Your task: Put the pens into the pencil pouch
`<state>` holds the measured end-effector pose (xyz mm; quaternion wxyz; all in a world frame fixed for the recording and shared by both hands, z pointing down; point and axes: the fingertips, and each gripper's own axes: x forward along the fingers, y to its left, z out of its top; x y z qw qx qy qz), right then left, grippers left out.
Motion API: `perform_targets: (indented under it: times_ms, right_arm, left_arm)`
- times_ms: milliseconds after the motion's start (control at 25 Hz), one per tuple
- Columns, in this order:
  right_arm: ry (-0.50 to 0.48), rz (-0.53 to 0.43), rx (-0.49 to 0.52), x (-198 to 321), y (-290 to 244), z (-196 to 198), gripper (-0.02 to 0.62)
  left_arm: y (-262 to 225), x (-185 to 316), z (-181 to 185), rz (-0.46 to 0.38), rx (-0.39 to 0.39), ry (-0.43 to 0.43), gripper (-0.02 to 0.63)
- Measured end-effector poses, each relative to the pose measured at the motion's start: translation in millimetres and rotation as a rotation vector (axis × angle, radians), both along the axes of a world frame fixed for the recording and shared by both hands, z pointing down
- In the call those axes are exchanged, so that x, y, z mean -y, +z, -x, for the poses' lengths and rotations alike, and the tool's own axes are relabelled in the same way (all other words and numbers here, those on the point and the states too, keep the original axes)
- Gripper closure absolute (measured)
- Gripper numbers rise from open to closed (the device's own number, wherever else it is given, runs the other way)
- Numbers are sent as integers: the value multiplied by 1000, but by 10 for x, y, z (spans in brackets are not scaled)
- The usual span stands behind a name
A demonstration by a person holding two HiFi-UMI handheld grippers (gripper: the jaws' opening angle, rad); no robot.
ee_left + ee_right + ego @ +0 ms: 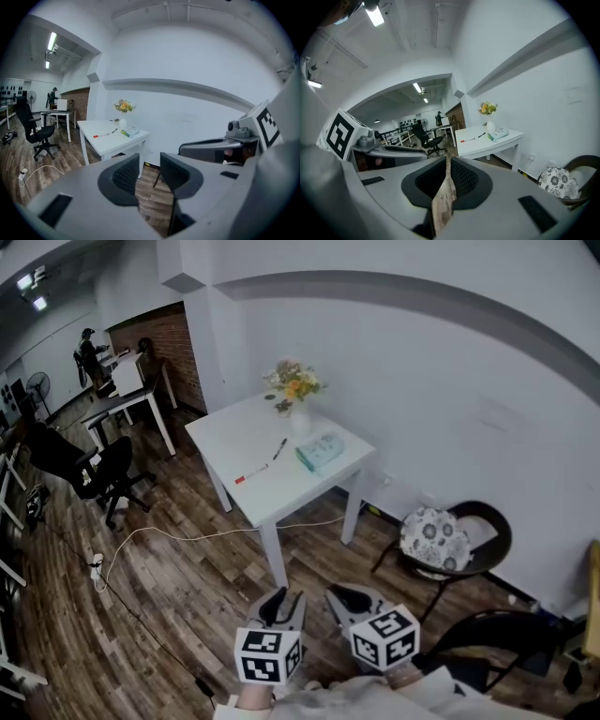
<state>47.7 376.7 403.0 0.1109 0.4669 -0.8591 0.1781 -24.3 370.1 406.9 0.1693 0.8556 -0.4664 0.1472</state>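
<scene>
Left gripper (279,601) spread, right gripper (354,598) pressed together on nothing, both held low well short of the white table (281,498), where red-capped pen (251,473) and dark pen (279,448) lie near the pencil pouch (319,452), so probably pre-approach, nothing in reach yet

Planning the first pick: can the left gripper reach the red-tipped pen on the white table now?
Probably not: the left gripper hangs far short of the table where the pen lies, floor between them. Nothing blocks the way.

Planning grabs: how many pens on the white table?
2: a red-and-white pen nearest the camera, a dark pen between it and the pouch. Others may be hidden.
</scene>
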Motion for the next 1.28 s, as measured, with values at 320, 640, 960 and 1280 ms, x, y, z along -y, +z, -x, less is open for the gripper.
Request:
perform_targets:
  times_ms: [320, 640, 960, 1280]
  right_arm:
    - [28, -47, 18, 170, -45, 189, 502]
    - [30, -103, 13, 361, -145, 310, 449]
    - [36, -57, 7, 771, 53, 180, 451]
    - [-20, 10, 6, 1511, 159, 27, 451]
  left_arm:
    - [25, 115, 262, -4, 30, 1, 483]
    - [68, 299, 415, -1, 27, -11, 477]
    - [201, 727, 402, 18, 22, -41, 476]
    - [70, 1506, 357, -22, -12, -133, 477]
